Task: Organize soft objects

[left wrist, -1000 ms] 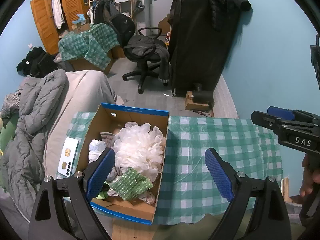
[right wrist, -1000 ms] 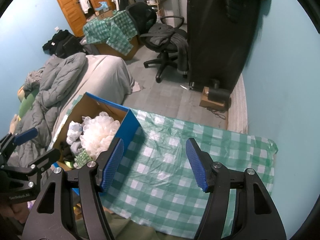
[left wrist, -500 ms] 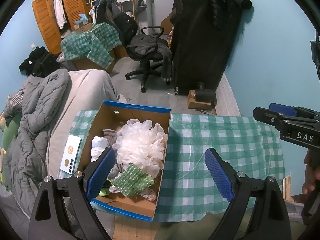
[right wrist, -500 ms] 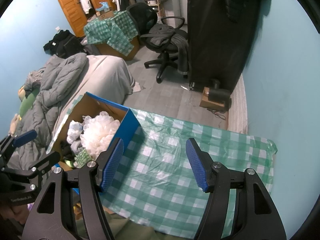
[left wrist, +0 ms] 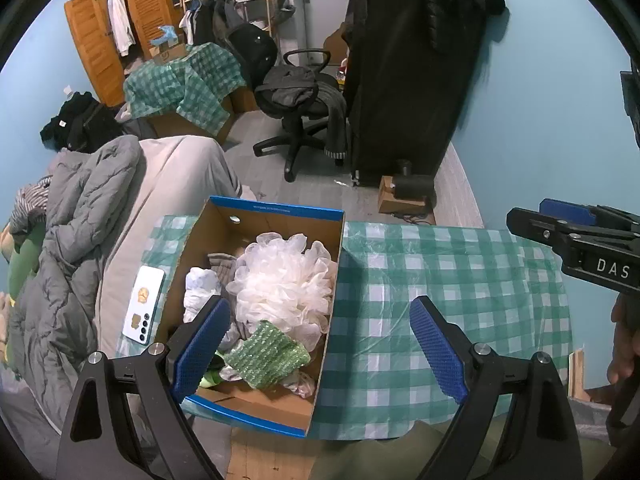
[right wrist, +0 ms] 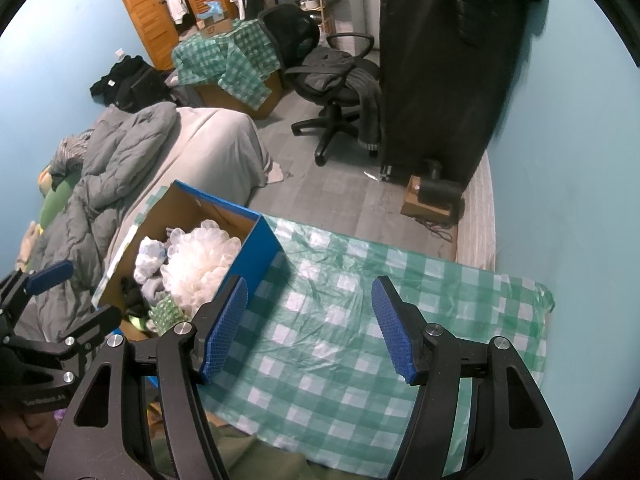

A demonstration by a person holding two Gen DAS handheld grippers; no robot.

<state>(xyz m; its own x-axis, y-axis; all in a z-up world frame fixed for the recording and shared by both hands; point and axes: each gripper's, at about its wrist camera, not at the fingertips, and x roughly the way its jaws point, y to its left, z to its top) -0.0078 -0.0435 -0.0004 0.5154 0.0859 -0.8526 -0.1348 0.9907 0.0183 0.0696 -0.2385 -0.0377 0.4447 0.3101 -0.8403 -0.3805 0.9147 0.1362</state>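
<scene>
Soft things are sitting gathered in the cardboard box (left wrist: 280, 216) at table's left: white mesh pouf (left wrist: 280, 284), green knit cloth (left wrist: 266, 354). Checked tablecloth (left wrist: 440, 300) is lying bare. Left gripper (left wrist: 316, 344) is hovering released, empty. Right gripper (right wrist: 310, 326) is likewise hanging released, grasping nothing.

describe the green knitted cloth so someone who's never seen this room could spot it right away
Find the blue-rimmed cardboard box on the checked tablecloth. At its near end, below the white mesh pouf, lies the green knitted cloth. It is the only textured green square among pale items.
</scene>
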